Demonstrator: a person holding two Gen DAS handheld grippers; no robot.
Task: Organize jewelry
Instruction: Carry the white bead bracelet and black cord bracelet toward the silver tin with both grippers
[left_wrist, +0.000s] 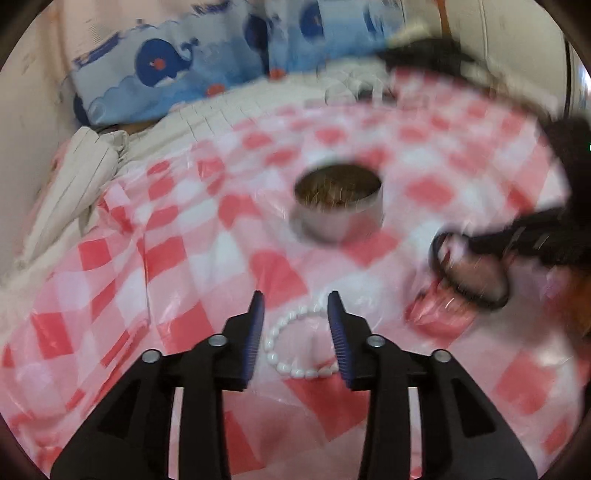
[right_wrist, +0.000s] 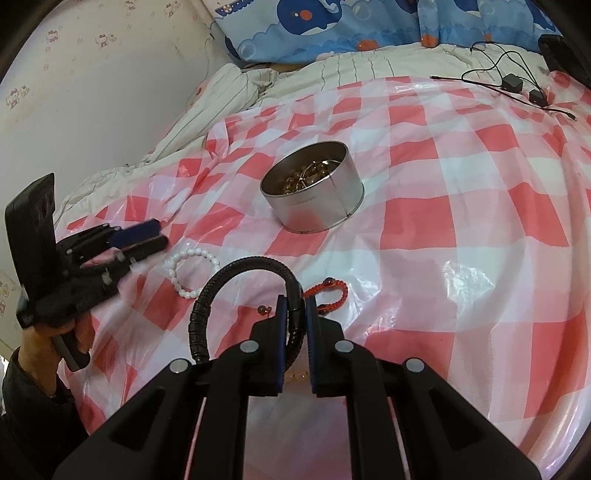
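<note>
Both cameras ride on handheld grippers and look forward and downward along their own fingers, close over a red-and-white checked sheet (left_wrist: 122, 258) spread on a bed. The left wrist view is blurred. The right wrist view is sharp and sits to the right of it. Both take in the round metal tin (left_wrist: 338, 206) mid-frame, the white bead bracelet (right_wrist: 190, 271) and the whale-print pillows (right_wrist: 325, 26) at the far edge.
</note>
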